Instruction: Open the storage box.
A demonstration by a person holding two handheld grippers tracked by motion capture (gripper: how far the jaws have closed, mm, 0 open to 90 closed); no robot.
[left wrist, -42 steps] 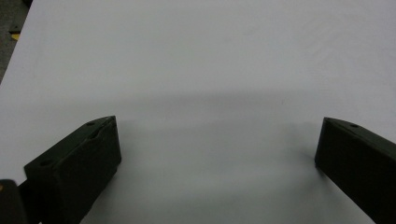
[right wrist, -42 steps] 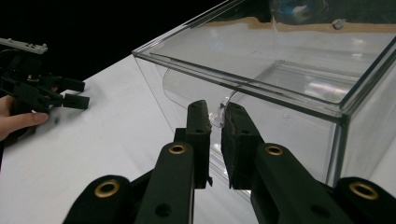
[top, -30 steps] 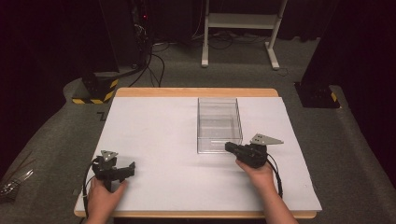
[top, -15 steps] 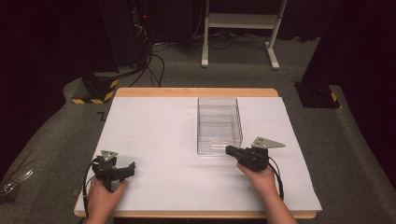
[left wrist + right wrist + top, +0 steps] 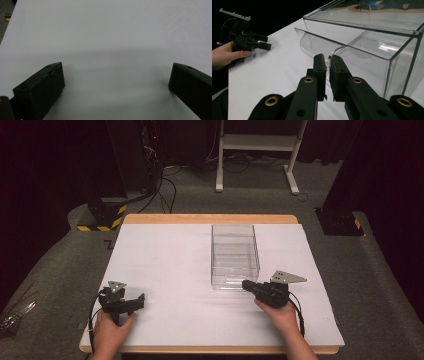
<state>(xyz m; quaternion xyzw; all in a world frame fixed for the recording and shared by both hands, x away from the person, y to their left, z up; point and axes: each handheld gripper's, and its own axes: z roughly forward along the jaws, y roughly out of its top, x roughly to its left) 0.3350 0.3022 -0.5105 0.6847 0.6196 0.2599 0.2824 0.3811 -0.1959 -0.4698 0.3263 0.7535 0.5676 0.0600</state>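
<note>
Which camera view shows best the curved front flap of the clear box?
The right gripper view: the flap is close, and the right gripper is shut on its edge. In the high view the clear box is far, so the flap is too small to tell. The left gripper view faces the white table.

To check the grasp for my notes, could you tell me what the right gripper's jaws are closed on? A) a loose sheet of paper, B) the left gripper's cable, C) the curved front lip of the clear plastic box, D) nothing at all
C: in the right gripper view the right gripper pinches the thin curved lip of the clear plastic box.
</note>
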